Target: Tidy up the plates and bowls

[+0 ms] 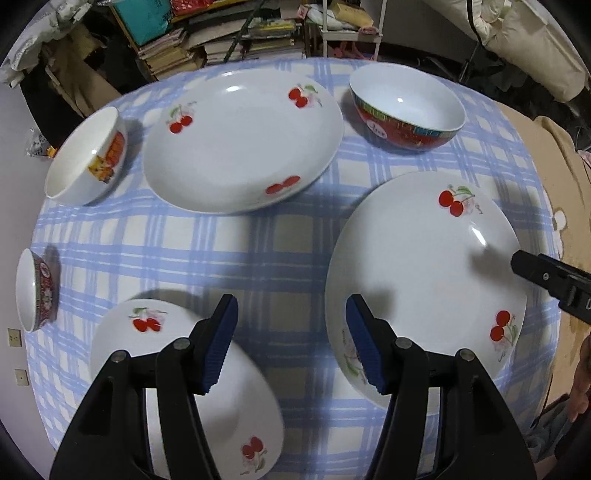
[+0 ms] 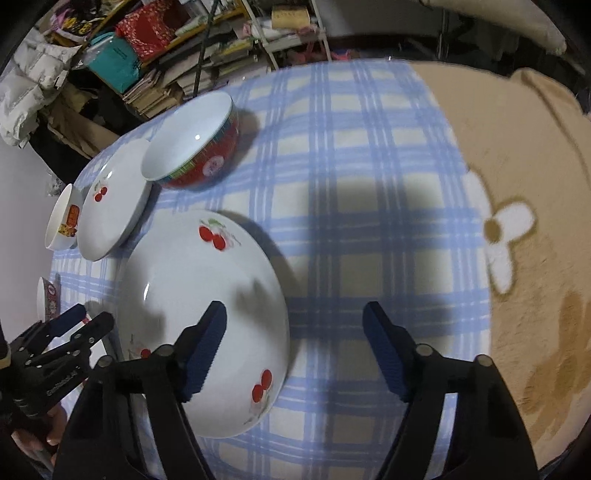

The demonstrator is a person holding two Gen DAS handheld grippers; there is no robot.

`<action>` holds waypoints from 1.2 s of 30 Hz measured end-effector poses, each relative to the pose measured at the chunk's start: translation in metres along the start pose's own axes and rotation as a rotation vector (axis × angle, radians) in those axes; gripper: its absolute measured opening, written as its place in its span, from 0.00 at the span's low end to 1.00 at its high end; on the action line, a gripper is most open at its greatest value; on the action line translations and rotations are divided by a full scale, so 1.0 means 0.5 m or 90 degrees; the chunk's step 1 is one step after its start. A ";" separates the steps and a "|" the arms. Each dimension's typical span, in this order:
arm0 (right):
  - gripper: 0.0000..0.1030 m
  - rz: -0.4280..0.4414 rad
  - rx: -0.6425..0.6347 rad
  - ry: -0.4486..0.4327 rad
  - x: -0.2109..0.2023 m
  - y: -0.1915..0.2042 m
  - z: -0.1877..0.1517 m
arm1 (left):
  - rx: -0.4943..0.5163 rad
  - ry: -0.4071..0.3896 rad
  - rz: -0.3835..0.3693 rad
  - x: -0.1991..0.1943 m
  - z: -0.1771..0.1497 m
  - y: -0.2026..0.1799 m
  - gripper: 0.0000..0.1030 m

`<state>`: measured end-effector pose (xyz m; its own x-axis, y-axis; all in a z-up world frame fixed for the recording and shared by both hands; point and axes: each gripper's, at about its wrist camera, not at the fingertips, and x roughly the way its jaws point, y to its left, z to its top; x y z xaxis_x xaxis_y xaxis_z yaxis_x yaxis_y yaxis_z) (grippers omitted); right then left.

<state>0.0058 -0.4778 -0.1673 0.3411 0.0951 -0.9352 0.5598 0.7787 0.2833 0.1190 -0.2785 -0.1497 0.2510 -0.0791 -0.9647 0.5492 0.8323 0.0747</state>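
Three white cherry plates lie on the blue checked cloth: one far (image 1: 240, 140), one near right (image 1: 424, 284), one near left (image 1: 184, 387). A red bowl (image 1: 406, 107) stands at the back right, a white bowl with an orange print (image 1: 86, 158) at the left, and a small red-patterned bowl (image 1: 37, 291) at the left edge. My left gripper (image 1: 291, 343) is open and empty above the cloth between the two near plates. My right gripper (image 2: 295, 350) is open and empty, its left finger over the right rim of the near right plate (image 2: 203, 314).
The table's far edge (image 1: 295, 62) borders shelves of books and boxes (image 1: 207, 33). A beige blanket with a white flower (image 2: 517, 221) covers the surface right of the cloth. The right gripper's tip (image 1: 543, 273) shows over the near right plate's rim.
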 end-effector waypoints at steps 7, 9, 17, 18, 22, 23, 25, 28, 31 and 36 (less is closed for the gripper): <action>0.39 0.015 -0.016 0.033 0.030 0.016 -0.003 | 0.006 0.030 -0.033 0.034 0.012 -0.015 0.25; 0.25 0.021 -0.022 0.031 0.028 0.021 -0.003 | 0.008 0.036 -0.049 0.041 0.013 -0.017 0.20; 0.17 -0.010 -0.040 0.025 0.015 0.041 -0.007 | 0.017 0.024 -0.069 0.051 0.015 -0.027 0.11; 0.17 -0.019 -0.049 0.023 0.014 0.045 -0.006 | 0.020 0.022 -0.068 0.049 0.016 -0.029 0.11; 0.17 -0.015 -0.042 0.010 0.006 0.045 -0.003 | 0.031 0.013 -0.073 0.033 0.012 -0.033 0.11; 0.17 -0.016 -0.041 0.006 0.002 0.045 -0.003 | 0.030 0.013 -0.078 0.026 0.014 -0.027 0.11; 0.18 -0.027 -0.050 -0.007 -0.008 0.050 -0.002 | 0.022 0.006 -0.091 0.012 0.016 -0.023 0.11; 0.18 -0.025 -0.052 -0.020 -0.019 0.056 -0.001 | 0.029 -0.011 -0.081 -0.017 0.022 -0.026 0.11; 0.18 -0.011 -0.043 -0.028 -0.029 0.058 0.001 | 0.040 -0.023 -0.078 -0.051 0.023 -0.023 0.11; 0.18 0.006 -0.050 -0.043 -0.050 0.084 -0.003 | 0.044 -0.043 -0.067 -0.092 0.023 0.009 0.11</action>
<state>0.0197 -0.4464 -0.1323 0.3976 0.0629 -0.9154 0.4965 0.8242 0.2723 0.1191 -0.2776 -0.1023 0.2409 -0.2033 -0.9490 0.6279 0.7782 -0.0073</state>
